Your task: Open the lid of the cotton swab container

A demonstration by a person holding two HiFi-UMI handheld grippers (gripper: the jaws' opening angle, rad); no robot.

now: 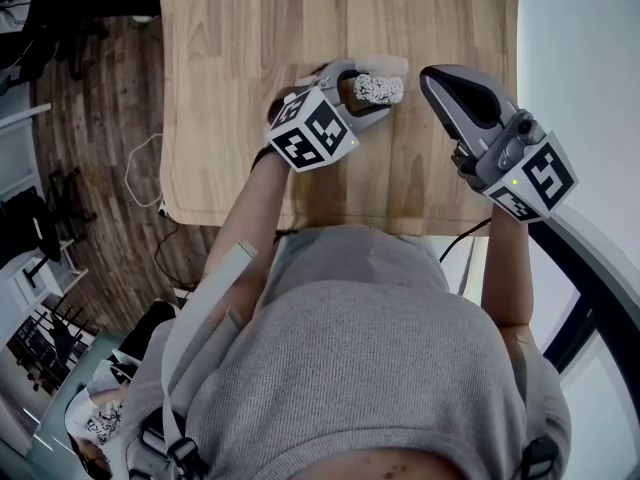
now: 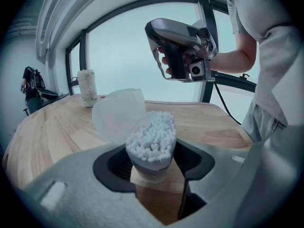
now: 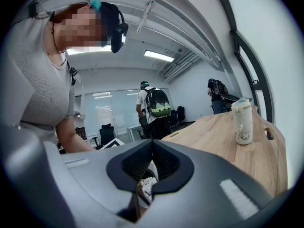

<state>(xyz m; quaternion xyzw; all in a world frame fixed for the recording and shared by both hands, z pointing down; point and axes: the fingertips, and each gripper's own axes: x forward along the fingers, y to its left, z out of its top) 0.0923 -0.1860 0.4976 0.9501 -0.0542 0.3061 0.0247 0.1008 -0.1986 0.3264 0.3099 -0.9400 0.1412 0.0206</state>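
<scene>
The left tool (image 1: 362,88) clamps the cotton swab container (image 2: 151,141) by its body, probably to steady it. Its lid (image 2: 118,113) stands flipped back, exposing the swabs (image 2: 153,134). The right tool (image 1: 432,76), closed and empty, hovers well apart above the counter (image 1: 230,68), seemingly done.

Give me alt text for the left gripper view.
The left gripper grips an open cotton swab container, packed with white swabs, its clear lid flipped back. Beyond, the right gripper hangs above the wooden table, where a white bottle stands.
</scene>
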